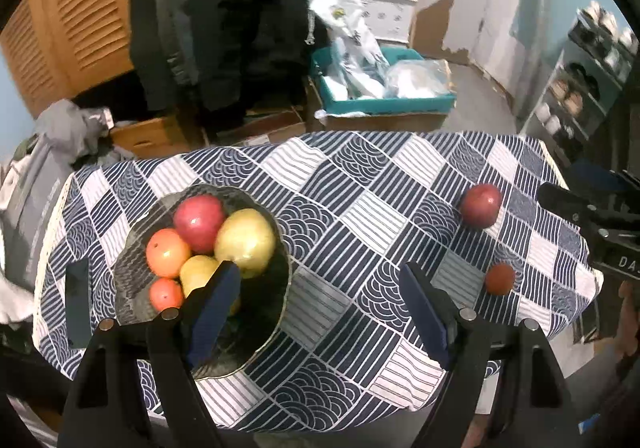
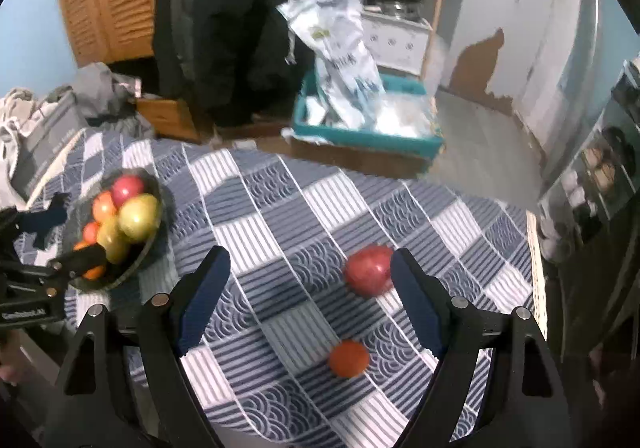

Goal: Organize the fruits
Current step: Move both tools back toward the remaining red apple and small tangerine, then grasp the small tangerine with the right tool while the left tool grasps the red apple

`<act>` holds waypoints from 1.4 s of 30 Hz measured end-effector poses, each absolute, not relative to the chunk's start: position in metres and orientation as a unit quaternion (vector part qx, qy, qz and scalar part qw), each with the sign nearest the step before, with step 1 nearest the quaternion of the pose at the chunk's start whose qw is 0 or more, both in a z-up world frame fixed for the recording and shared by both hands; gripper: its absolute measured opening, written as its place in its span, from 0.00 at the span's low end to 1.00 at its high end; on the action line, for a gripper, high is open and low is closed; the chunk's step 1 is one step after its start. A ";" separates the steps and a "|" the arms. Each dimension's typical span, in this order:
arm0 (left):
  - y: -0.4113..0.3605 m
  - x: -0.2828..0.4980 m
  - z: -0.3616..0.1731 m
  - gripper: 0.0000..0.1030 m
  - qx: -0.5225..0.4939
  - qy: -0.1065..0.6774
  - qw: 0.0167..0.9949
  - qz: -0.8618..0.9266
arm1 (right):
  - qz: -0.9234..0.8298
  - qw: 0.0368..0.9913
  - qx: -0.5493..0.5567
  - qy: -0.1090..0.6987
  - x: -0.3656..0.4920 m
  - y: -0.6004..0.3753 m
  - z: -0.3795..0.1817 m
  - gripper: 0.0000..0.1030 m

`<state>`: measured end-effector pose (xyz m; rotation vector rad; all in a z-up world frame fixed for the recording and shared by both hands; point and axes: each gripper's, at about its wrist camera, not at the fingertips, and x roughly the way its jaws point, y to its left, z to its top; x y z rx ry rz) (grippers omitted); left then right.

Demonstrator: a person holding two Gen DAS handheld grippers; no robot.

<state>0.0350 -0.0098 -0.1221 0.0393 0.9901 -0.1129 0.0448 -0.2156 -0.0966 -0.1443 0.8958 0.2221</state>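
Two empty hand-held grippers, left (image 1: 320,312) and right (image 2: 310,300), hover wide open over a surface where a loose red apple (image 2: 369,270) and tomato (image 2: 349,358), well apart from the fruit bowl (image 1: 132,248), could roll if nudged.

Dim, soft blur, fisheye-warped edges

One glass bowl (image 1: 132,248) holding five fruits (image 1: 199,223), two loose fruits (image 1: 480,205) on one tablecloth (image 1: 360,216)

Open cloth (image 2: 280,208) between bowl (image 2: 152,248) and fruits
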 end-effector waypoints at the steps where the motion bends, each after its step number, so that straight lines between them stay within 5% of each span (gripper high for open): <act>1: -0.014 0.036 -0.124 0.80 0.024 0.476 0.877 -0.056 | 0.104 0.891 -0.068 0.437 0.045 -0.220 -0.102 0.80; 32: -0.074 0.051 -0.228 0.80 0.086 0.566 0.816 -0.075 | 0.070 0.799 -0.021 0.597 0.047 -0.280 -0.253 0.79; 42: -0.076 0.057 -0.232 0.80 0.079 0.569 0.815 -0.078 | 0.087 0.786 -0.006 0.613 0.048 -0.277 -0.268 0.44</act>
